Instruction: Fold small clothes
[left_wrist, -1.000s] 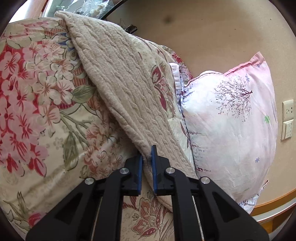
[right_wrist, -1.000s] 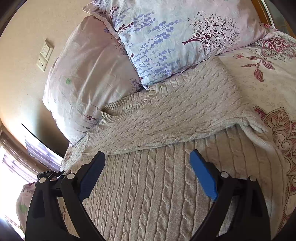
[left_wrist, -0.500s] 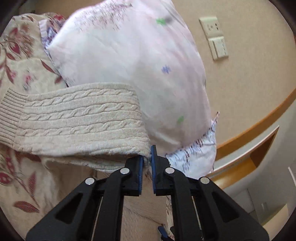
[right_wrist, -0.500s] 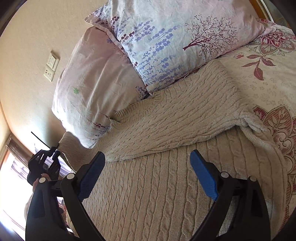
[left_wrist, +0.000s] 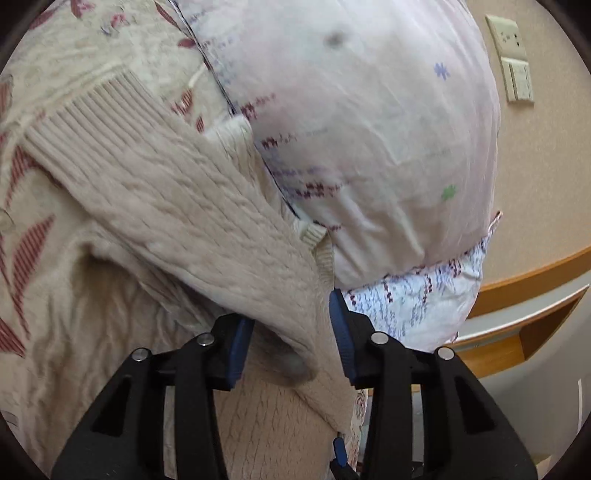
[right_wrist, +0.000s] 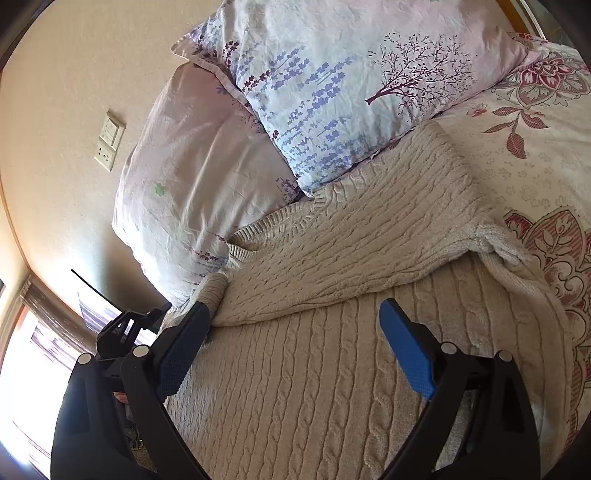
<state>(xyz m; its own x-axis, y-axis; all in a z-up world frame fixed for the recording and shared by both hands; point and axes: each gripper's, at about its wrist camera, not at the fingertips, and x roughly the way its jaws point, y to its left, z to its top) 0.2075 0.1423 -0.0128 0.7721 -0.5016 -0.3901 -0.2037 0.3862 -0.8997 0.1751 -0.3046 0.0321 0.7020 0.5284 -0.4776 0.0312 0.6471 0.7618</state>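
My left tool (left_wrist: 291, 339) is made of black plastic. It has two thick arms with long holes cut in them. Each arm carries two round silver screws (left_wrist: 378, 338) near the top. The fingers (left_wrist: 340, 334) have dark blue pads on their inner sides, and the pads look bumpy.

My right tool (right_wrist: 295, 347) looks the same: black arms, silver screws (right_wrist: 447, 348), and bright blue pads (right_wrist: 406, 354) with a fine dotted grip pattern. The pad on the left side looks darker because it sits in shadow.

From the right camera I can see the other tool (right_wrist: 122, 328) far off at the left, a small black frame with open gaps.
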